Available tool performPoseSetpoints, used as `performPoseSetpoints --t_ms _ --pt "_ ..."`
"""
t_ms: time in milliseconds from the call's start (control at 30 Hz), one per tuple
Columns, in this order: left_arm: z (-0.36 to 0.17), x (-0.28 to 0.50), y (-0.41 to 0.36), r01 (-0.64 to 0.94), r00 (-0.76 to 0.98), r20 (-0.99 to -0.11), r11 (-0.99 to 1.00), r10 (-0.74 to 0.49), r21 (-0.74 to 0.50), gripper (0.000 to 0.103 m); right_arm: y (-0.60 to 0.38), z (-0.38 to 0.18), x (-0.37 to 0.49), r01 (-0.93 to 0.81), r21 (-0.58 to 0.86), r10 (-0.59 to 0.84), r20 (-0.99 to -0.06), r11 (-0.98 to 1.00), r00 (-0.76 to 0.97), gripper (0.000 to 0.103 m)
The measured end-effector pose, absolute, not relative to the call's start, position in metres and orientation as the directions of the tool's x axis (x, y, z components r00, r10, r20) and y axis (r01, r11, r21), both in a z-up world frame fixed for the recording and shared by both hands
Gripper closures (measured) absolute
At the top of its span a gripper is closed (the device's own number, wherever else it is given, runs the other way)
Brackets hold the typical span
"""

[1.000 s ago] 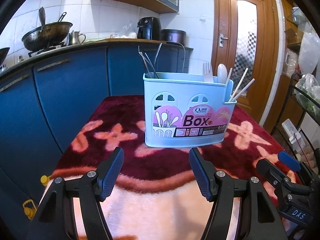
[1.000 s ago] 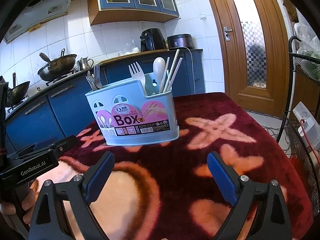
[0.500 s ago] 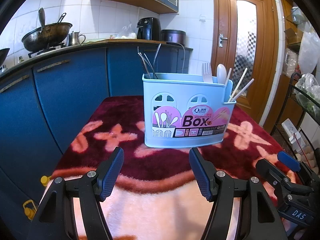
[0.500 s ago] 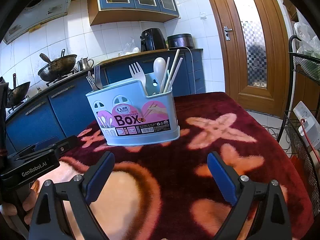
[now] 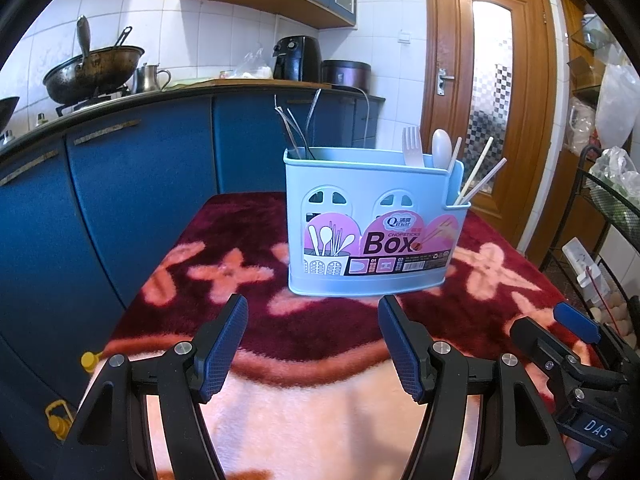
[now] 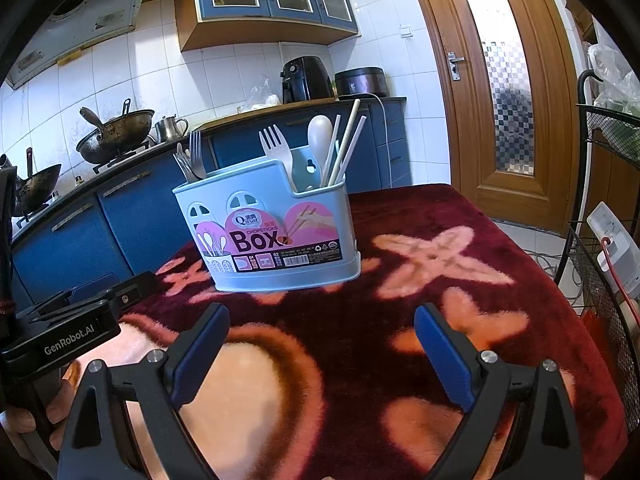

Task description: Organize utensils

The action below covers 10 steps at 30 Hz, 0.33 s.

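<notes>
A kitchen with white tiled walls, blue cabinets and a wooden door surrounded a table covered by a plush maroon cloth (image 5: 248, 240) with pink flower shapes. Near the middle of the cloth stood a pale blue utensil box (image 5: 372, 224), upright, with a pink label on its front. Metal forks (image 6: 192, 160) rose from its left end. A white plastic fork (image 5: 412, 146), a white spoon (image 5: 441, 148) and chopsticks (image 5: 478, 178) stood at its right end.

The left gripper (image 5: 312, 344) hung low over the near part of the cloth, its blue-padded jaws moderately wide with nothing between them. The right gripper (image 6: 320, 354) sat beside it, jaws spread wide and likewise empty. Both were well short of the box.

Over the past second nothing had changed: the grippers and box all matched the earlier views. With every visible utensil already standing in the box and no loose pieces on the cloth, the sorting appeared finished or paused.
</notes>
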<state>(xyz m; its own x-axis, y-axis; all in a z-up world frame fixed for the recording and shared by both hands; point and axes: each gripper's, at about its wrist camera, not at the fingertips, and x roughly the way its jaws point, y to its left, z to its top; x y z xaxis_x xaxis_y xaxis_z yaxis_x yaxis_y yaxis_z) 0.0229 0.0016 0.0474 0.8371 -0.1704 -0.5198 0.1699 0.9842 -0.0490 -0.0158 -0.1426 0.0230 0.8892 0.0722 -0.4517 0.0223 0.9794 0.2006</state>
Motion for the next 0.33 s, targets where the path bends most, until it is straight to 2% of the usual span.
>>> performPoseSetpoints --t_ms 333 --pt "0.0469 0.0229 0.0007 0.171 0.836 -0.522 0.984 -0.171 -0.049 0.034 -0.1413 0.0235 -0.0171 0.023 0.202 0.073 -0.453 0.979 0.888 0.007"
